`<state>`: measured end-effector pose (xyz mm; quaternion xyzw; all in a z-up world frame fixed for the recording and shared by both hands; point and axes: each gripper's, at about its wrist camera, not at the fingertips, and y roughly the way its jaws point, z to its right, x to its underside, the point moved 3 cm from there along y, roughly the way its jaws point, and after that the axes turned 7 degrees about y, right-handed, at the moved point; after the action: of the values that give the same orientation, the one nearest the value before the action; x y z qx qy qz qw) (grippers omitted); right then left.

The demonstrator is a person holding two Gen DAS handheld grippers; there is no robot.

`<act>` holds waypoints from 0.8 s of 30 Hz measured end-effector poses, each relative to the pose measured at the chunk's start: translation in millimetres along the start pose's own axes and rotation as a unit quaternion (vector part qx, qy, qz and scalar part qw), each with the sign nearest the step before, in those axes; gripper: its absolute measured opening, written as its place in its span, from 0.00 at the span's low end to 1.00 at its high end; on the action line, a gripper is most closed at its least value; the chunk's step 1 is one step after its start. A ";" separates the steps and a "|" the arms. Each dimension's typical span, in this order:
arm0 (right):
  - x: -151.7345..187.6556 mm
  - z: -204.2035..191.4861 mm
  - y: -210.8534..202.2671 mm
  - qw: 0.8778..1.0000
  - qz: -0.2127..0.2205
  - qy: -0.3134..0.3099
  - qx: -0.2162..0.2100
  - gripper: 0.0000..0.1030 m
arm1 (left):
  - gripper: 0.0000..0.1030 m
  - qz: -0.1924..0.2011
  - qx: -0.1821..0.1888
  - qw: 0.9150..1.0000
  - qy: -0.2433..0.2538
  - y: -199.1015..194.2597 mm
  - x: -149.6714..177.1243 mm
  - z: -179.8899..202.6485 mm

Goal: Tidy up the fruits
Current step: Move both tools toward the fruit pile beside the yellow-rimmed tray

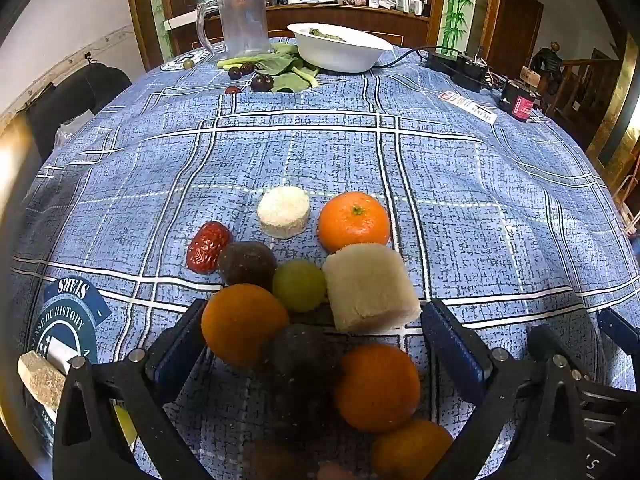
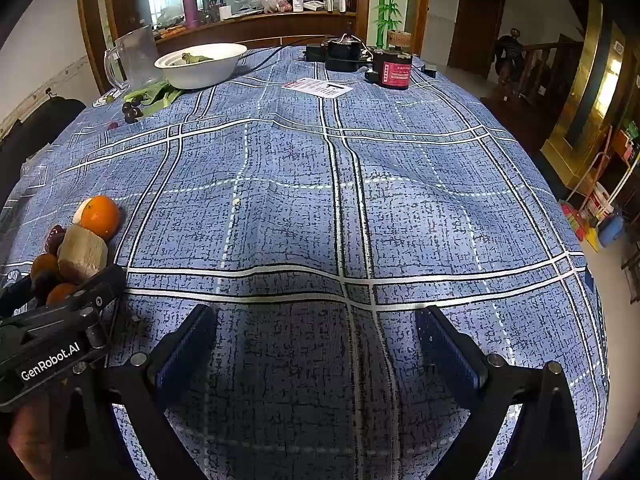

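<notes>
A pile of fruit lies on the blue plaid tablecloth (image 1: 320,152) in the left wrist view: a mandarin (image 1: 354,221), a white coconut-covered round (image 1: 283,211), a red date (image 1: 207,246), a dark plum (image 1: 246,263), a green grape (image 1: 299,285), a beige sugarcane piece (image 1: 370,288), and more oranges (image 1: 243,323) (image 1: 377,386). My left gripper (image 1: 314,322) is open, its fingers on either side of the near fruits, gripping none. My right gripper (image 2: 316,332) is open and empty over bare cloth; the pile (image 2: 82,252) lies to its left.
At the far side stand a white bowl (image 1: 340,54) with greens, a clear plastic jug (image 1: 242,22), leafy greens with dark grapes (image 1: 262,82), a black power strip (image 1: 456,66) and a red-labelled device (image 2: 394,70). A beige block (image 1: 40,378) lies at the near left.
</notes>
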<state>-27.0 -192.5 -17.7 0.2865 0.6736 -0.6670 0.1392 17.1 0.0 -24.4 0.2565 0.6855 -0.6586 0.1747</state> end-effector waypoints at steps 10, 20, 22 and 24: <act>-0.9 -0.2 -0.8 1.000 0.001 0.000 0.000 0.99 | 1.00 -0.003 0.001 1.000 0.000 -0.1 0.7 0.3; 0.0 0.1 0.1 1.000 0.001 0.000 0.000 0.99 | 1.00 -0.004 0.001 1.000 -0.001 0.1 0.6 0.3; -0.1 0.1 0.1 1.000 0.001 0.000 0.000 0.99 | 1.00 -0.004 0.001 1.000 -0.001 0.0 0.6 0.3; -0.2 0.1 0.2 1.000 0.001 0.000 0.000 0.99 | 1.00 -0.004 0.001 1.000 -0.001 0.2 0.5 0.2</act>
<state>-26.8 -192.6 -17.8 0.2875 0.6733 -0.6666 0.1401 16.8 -0.2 -24.8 0.2537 0.6855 -0.6603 0.1723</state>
